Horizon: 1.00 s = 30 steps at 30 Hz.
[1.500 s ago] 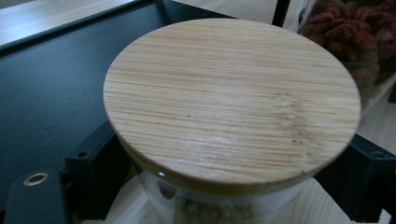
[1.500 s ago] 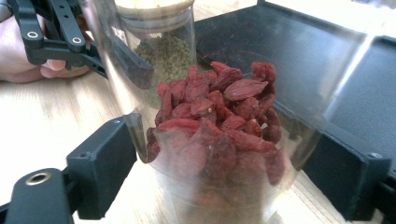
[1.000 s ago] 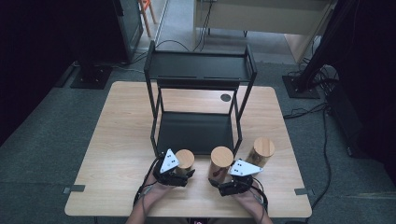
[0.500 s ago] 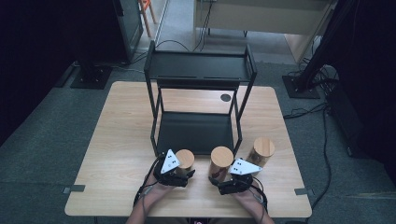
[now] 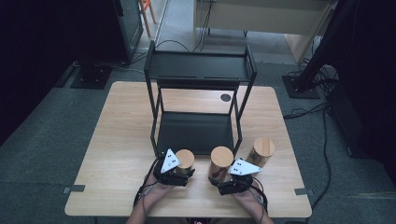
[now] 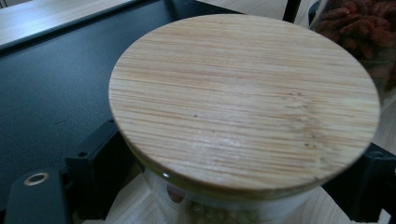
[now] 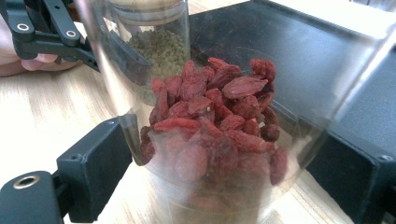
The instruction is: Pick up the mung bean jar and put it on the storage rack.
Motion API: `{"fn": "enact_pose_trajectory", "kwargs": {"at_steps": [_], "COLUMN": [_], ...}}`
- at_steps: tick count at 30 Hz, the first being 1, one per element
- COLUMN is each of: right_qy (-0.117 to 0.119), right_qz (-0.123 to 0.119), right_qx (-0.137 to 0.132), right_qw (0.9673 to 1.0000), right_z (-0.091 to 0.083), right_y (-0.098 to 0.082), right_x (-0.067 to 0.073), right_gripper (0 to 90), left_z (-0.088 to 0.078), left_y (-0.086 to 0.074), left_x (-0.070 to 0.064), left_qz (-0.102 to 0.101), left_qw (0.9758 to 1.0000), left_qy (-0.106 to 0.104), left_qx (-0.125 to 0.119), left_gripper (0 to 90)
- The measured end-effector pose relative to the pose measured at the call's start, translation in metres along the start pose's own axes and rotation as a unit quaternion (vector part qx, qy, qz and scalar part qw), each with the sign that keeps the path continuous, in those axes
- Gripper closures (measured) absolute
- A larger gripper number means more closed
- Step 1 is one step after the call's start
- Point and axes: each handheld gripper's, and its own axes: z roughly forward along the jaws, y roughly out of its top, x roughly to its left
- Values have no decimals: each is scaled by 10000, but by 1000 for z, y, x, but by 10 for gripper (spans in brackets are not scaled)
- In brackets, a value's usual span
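Closest in, just before the front edge of the rack [image 5: 201,70]: left gripper [image 5: 183,171] set around the short jar [image 5: 185,157], one black jaw on either side of the glass, just under the bamboo lid [image 6: 243,98]. Cannot tell whether squeezing or merely flanking. Packed with small green grains, by the look through the glass in the right gripper view.

Beside it, before the rack's front right leg: right gripper [image 5: 223,179] around the berry jar [image 5: 221,156], full of red dried berries [image 7: 215,121]. Jaws just been opening, now at their widest, with the jar standing between them and no clear squeeze on the glass; read as released rather than clenched. Standing on the table [image 5: 121,140], like the short jar.

A little farther, off the rack's right front corner: third jar [image 5: 261,148], untouched, leaning a little in the high view.

Beyond all three: lower shelf [image 5: 195,130] bare, top shelf bare as well.

Likely step: taking hold of two jars at once, ahead of setting them on the rack. Judged early, with nothing shelved yet.

Next move, as a guess: closing firmly on each jar's glass below the lid, lifting straight up to clear the table, then carrying forward between the rack's front legs without knocking them. Worth gripping low enough to avoid pulling at the loose-looking lids.

Count: three jars, three bamboo lids, two grippers, one rack with two shelves, one table.
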Motion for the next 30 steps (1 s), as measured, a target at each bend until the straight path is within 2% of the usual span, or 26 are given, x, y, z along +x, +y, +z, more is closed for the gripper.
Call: {"fn": "enact_pose_trajectory", "kwargs": {"at_steps": [9,11,14,30], "right_qy": [-38,-49,-54,-38], "right_qz": [15,18,12,-15], "right_qx": [6,9,17,21], "right_qw": [10000,10000,10000,10000], "right_z": [0,0,0,1], "right_y": [0,0,0,0], "right_x": [0,0,0,0], "right_gripper": [97,97,97,98], "left_z": [0,1,1,0], "left_y": [0,0,1,1], "left_x": [0,-1,-2,4], "left_qz": [-12,8,79,-88], "left_qw": [10000,10000,10000,9999], "left_qy": [31,41,31,-106], "left_qx": [-47,-10,-3,2], "left_gripper": [155,208,232,255]}}
